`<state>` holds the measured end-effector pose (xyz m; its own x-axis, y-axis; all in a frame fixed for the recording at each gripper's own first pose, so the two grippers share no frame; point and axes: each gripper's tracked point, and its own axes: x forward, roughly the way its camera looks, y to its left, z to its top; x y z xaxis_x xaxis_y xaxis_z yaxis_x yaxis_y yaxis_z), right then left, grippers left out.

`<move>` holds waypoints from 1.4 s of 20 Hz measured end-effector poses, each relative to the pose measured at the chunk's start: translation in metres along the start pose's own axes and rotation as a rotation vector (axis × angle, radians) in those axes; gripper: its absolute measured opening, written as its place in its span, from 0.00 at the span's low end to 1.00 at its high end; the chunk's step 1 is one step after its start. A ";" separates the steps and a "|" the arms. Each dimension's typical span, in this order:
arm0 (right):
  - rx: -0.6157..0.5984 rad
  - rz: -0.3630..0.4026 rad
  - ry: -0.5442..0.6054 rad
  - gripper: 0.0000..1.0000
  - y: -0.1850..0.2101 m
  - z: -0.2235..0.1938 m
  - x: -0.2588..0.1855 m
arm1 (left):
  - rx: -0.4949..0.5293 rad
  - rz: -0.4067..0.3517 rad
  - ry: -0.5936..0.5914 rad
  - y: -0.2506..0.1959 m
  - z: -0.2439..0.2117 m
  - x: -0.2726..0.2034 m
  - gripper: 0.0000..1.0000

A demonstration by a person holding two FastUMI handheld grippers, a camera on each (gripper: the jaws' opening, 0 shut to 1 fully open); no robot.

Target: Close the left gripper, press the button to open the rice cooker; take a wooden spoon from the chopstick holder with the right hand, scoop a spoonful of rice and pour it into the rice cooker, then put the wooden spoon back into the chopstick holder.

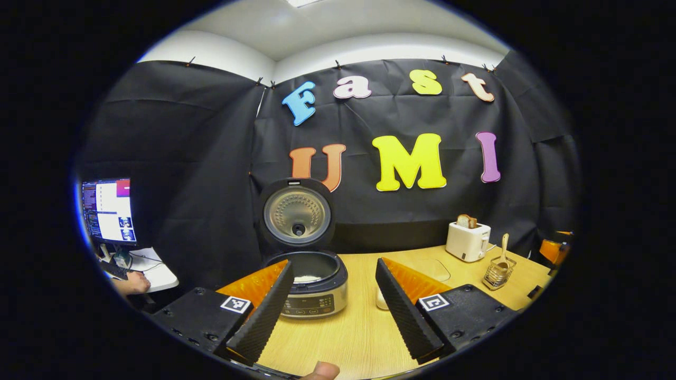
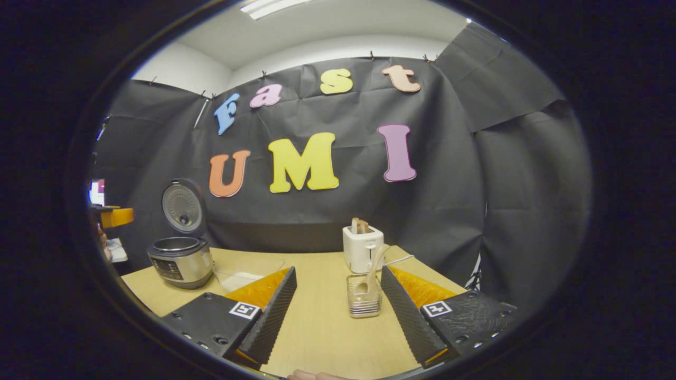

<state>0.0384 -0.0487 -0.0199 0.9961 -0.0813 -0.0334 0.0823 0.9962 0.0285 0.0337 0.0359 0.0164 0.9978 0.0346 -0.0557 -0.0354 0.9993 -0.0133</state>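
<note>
Rice cooker [image 1: 312, 285] lid-up, wooden spoon [image 2: 371, 272] in chopstick holder [image 2: 364, 298], left gripper [image 1: 332, 311] and right gripper [image 2: 338, 311] both spread, empty.

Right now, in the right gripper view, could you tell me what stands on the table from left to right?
rice cooker with its lid up → clear container → chopstick holder with the wooden spoon, the toaster just behind it.
</note>
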 end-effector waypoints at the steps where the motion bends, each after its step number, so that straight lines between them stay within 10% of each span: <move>1: -0.003 -0.001 0.008 0.92 -0.004 -0.004 0.008 | 0.000 -0.002 0.005 -0.001 -0.008 -0.005 0.99; 14: 0.114 -0.127 0.261 0.96 -0.092 -0.044 0.202 | -0.071 -0.021 0.021 0.000 -0.034 -0.004 1.00; 28: 0.288 -0.043 0.467 0.82 -0.087 -0.086 0.315 | -0.035 -0.026 0.078 -0.006 -0.055 0.010 1.00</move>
<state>0.3419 -0.1581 -0.1188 0.8776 -0.0340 -0.4782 0.1930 0.9382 0.2875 0.0408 0.0293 -0.0390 0.9912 0.0062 -0.1320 -0.0130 0.9986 -0.0508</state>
